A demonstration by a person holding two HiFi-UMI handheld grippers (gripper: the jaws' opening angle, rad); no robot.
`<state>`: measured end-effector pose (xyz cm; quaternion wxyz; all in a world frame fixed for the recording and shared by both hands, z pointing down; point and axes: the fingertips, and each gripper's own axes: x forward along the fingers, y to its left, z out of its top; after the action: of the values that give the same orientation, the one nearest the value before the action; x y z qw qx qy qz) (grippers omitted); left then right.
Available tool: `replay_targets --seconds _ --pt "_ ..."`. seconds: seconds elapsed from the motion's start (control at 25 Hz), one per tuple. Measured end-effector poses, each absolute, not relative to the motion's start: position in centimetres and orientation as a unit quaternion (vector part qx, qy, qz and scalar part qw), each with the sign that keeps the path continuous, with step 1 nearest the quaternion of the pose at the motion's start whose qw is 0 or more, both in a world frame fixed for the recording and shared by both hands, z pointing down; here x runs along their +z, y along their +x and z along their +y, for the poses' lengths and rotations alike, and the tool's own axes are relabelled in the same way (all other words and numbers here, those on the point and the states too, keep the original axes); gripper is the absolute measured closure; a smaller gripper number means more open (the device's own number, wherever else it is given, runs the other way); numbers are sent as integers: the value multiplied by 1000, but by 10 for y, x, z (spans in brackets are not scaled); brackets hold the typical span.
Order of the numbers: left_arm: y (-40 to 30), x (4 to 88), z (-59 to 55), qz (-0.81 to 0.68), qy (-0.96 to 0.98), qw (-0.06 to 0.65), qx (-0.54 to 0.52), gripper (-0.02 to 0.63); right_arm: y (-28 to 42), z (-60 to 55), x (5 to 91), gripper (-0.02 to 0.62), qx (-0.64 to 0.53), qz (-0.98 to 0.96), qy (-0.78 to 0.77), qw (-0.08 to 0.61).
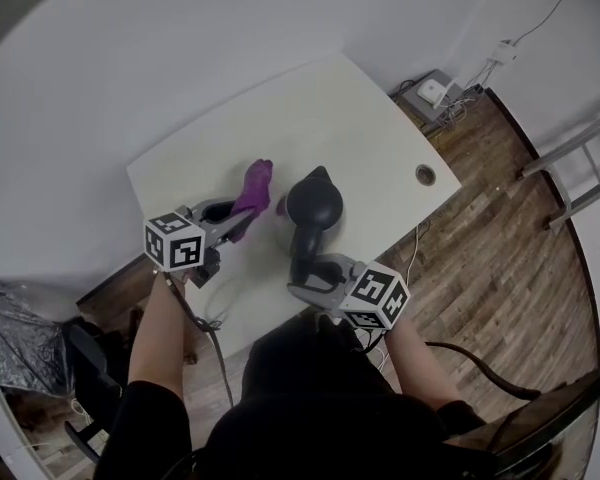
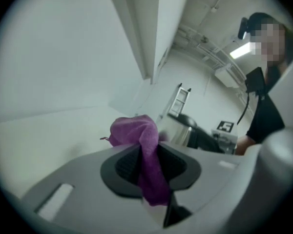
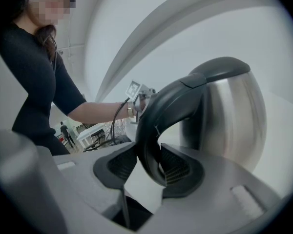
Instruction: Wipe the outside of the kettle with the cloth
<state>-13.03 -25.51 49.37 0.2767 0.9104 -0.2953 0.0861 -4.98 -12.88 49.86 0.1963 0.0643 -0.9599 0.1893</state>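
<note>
The stainless steel kettle with black lid and looped black handle point(image 1: 313, 206) stands mid-frame on the pale worktop point(image 1: 370, 128). The right gripper point(image 3: 156, 165) has its jaws clamped on the handle, which looks the sensible hold, since the polished body seems rigid and slick. Just left of it, the left gripper point(image 2: 149, 165) pinches the soft, limp purple cloth point(image 2: 142, 140). I cannot tell whether cloth touches steel, and the kettle's base is hidden.
</note>
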Motion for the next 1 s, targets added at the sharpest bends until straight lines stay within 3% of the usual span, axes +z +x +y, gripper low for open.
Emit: replay_targets --seconds 0.28,0.56,1.0 --pt "-86 433 -307 -214 944 245 56 515 -52 -129 499 445 191 -959 69 196" --pt "-45 450 -324 -140 944 286 84 517 -55 -128 498 445 189 -959 67 199" --pt "-60 507 -332 -136 910 385 74 517 -56 -126 497 445 194 -959 64 198"
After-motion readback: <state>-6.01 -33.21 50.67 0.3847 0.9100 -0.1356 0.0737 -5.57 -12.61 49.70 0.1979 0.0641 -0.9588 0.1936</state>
